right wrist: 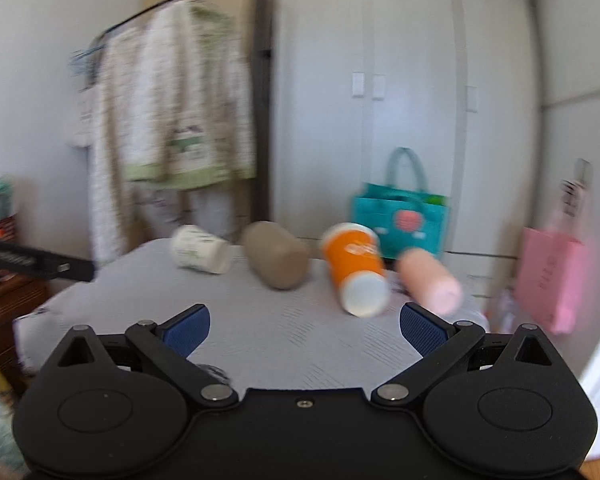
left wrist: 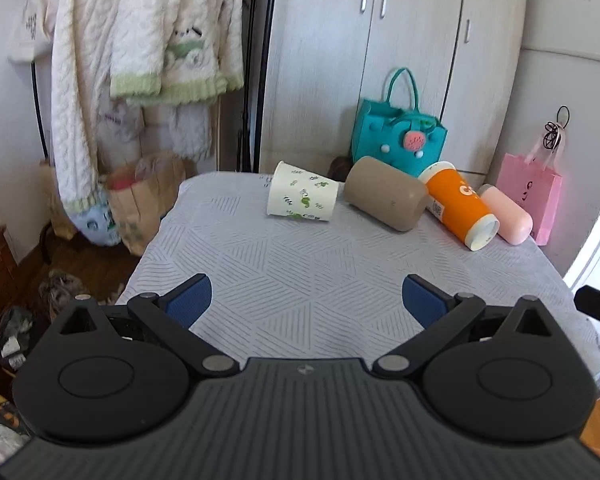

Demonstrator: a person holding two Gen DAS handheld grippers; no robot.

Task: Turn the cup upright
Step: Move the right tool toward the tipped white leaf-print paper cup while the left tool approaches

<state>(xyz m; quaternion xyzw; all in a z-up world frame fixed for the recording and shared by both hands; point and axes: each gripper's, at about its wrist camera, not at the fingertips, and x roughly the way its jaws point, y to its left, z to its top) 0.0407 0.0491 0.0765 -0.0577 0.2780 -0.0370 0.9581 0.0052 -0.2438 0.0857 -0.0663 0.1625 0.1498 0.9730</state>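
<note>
Left wrist view: left tongs (left wrist: 307, 300) spread apart, empty, above the grey patterned tabletop (left wrist: 300, 272). Right tongs (right wrist: 305, 330) likewise apart, empty. All four cups on their sides: white green-printed paper cup (left wrist: 302, 197) left of the tan cylindrical cup (left wrist: 386, 199); orange paper cup (left wrist: 458, 210) and pink cup (left wrist: 506, 214) to its right.
</note>
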